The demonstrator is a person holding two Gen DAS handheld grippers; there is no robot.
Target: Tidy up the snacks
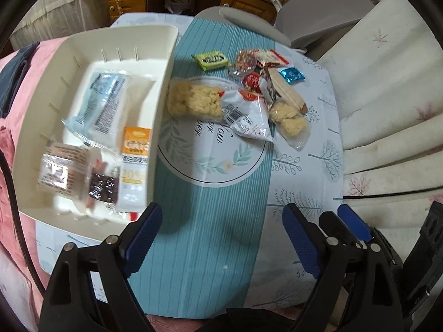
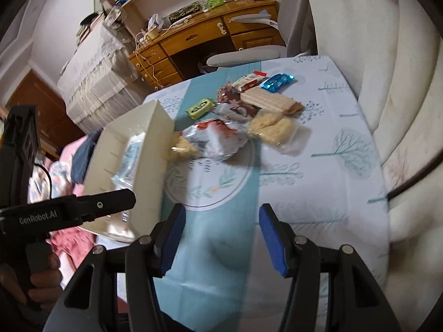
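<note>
A cream plastic bin (image 1: 163,88) stands on the left of the table and holds several snack packets, among them a pale blue packet (image 1: 97,105) and an orange-and-white one (image 1: 135,166). The bin also shows in the right wrist view (image 2: 155,144). A pile of loose snacks lies to its right: a clear pack of yellow puffs (image 1: 193,99), a white bag (image 1: 246,116), a green pack (image 1: 210,59), a blue candy (image 1: 290,74), a wafer (image 1: 285,91). My left gripper (image 1: 221,238) is open and empty, near the table's front. My right gripper (image 2: 221,238) is open and empty, short of the pile (image 2: 221,135).
The table carries a white tree-print cloth (image 1: 304,166) with a teal runner (image 1: 210,221). A cream sofa (image 2: 387,83) flanks the right. A grey chair (image 1: 318,13) and wooden desk (image 2: 207,36) stand behind. Pink bedding (image 1: 16,152) lies left. My left gripper's body (image 2: 69,210) shows at the left of the right wrist view.
</note>
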